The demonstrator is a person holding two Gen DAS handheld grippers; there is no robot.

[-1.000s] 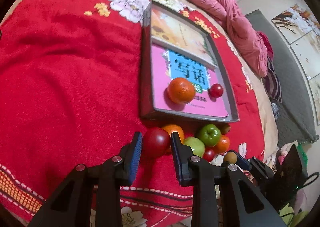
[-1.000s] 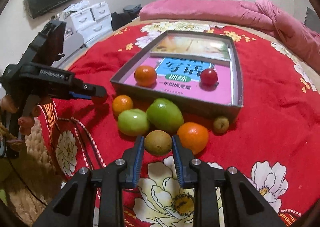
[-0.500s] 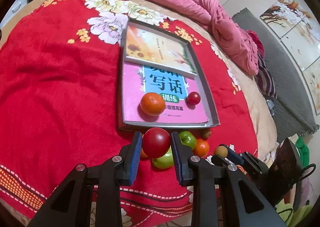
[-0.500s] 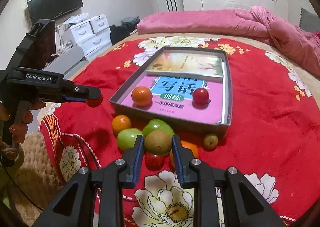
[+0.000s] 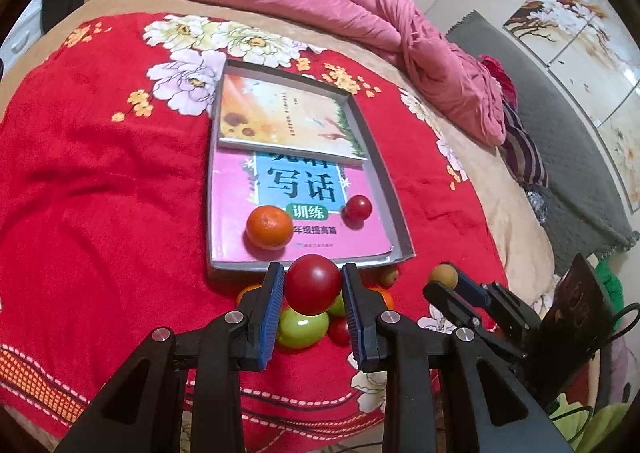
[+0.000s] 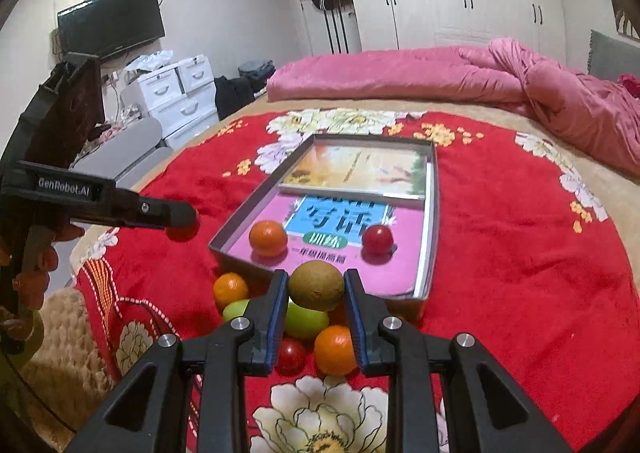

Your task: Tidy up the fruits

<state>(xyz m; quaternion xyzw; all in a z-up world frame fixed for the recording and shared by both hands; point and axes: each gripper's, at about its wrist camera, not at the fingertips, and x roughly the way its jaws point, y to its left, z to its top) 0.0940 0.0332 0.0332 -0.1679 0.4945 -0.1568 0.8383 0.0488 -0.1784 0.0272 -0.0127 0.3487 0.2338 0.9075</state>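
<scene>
Left wrist view: since a second ago I've lifted the red tomato (image 5: pixel 312 285) off the bedspread (image 5: pixel 100 189), and my left gripper (image 5: pixel 313 287) clenches it between its pads, just short of the tray (image 5: pixel 396 209) ahead. My right gripper (image 6: pixel 316 290) likewise grasps the brown kiwi (image 6: pixel 316 285), raised above the leftover fruit pile (image 6: pixel 304 323). I judge both are ready for tray placement.

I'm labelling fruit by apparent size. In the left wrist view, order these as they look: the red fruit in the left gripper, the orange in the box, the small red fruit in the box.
1. red fruit, held in the left gripper; nearness to the camera inflates it
2. orange
3. small red fruit
The first two look close.
</scene>
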